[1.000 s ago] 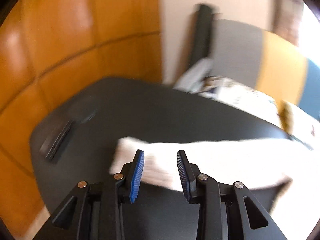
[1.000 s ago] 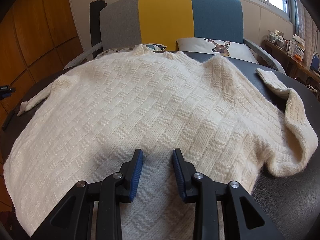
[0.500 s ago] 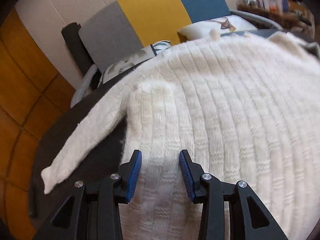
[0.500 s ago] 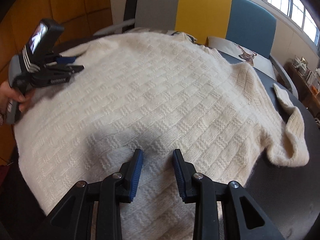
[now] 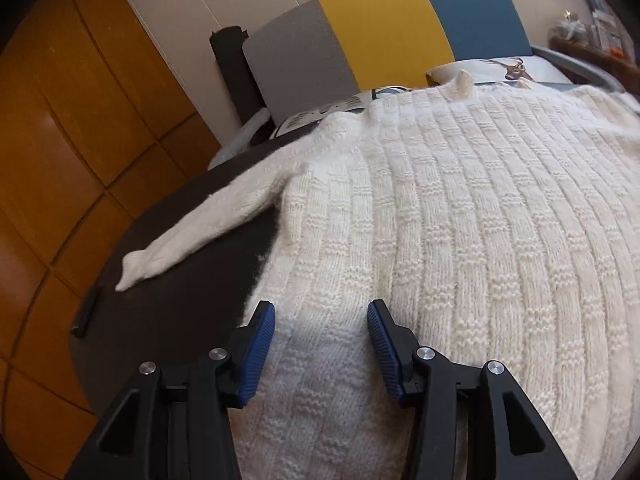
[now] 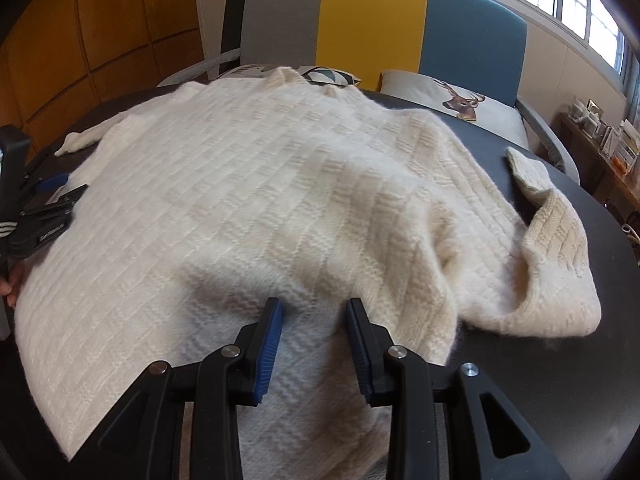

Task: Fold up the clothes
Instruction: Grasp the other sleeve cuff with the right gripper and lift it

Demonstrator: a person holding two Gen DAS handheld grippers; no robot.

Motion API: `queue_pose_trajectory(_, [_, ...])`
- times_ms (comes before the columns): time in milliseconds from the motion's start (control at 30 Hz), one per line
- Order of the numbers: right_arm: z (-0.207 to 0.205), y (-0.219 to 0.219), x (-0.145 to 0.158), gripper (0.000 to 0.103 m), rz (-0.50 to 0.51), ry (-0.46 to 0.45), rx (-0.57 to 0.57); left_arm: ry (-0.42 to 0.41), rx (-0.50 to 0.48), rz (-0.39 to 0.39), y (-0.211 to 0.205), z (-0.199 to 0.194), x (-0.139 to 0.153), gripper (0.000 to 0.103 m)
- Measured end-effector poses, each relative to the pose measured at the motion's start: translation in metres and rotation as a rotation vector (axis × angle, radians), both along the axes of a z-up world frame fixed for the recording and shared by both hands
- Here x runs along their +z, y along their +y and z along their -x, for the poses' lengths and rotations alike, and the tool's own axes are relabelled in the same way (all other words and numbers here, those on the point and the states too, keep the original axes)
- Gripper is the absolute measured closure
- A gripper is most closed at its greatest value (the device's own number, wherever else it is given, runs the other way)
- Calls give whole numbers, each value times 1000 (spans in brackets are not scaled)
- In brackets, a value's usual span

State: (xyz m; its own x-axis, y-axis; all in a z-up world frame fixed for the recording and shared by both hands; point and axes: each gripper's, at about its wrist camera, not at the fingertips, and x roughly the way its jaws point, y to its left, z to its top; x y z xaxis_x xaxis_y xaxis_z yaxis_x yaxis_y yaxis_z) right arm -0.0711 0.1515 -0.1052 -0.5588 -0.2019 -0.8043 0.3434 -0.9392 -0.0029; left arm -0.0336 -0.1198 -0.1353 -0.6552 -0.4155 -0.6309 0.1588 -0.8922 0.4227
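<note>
A cream knitted sweater (image 5: 460, 220) lies spread flat on the dark round table (image 5: 168, 300). Its left sleeve (image 5: 208, 228) stretches out toward the table's left edge. The right sleeve (image 6: 560, 248) is bent back beside the body, cuff pointing away. My left gripper (image 5: 320, 320) hovers over the sweater's left side edge; its jaws are opening, the knit lies below the gap and the pads do not press on it. My right gripper (image 6: 314, 312) stands open over the sweater's (image 6: 280, 184) near hem. In the right wrist view, the left gripper (image 6: 52, 196) shows at the far left.
A sofa (image 5: 380, 32) with a grey, yellow and blue back stands behind the table, with a deer-print cushion (image 6: 452, 100) on it. Orange wooden panels (image 5: 80, 120) line the left wall. A small dark object (image 5: 86, 312) lies at the table's left edge. Cluttered shelves (image 6: 600, 140) stand at right.
My left gripper swung from the bare left end of the table over onto the sweater's left side and its jaws widened. It came into the right wrist view at the left edge.
</note>
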Motion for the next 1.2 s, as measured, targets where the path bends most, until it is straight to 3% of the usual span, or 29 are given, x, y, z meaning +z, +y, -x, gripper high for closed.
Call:
queue_pose_trajectory(167, [23,8,-1,71,-51,17,-3,-35,1,27,11,7,3,53])
queue_pose_trajectory(367, [43,23,1,70,41,-59,-32,-31,-21,116,34,18,7,53])
queue_pose_trajectory(433, [45,32,12,70,101,-101,-28,-48,-26,96,36,23,12,54])
queue_pose_trajectory(500, [46,54,33,70,213,-70,-75,-48,-23,26,36,29,21,53])
queue_pose_trajectory(600, [69,105,65,69,300,32,-275,-42,-32,-29,42,48,25,53])
queue_pose_trajectory(667, [97,131,73,64,259,70,-374,-46,-46,-27,51,61,21,51])
queue_pose_trajectory(900, [191,155,53,60,23,-21,-496,-1,-52,128,80,68,5,48])
queue_pose_trajectory(1067, [232,151,11,60,-113,-146,-539,23,-10,60,64,66,8,32])
queue_pose_trajectory(1200, [223,158,3,60,-118,-97,-536,35,20,-20,49,68,8,22])
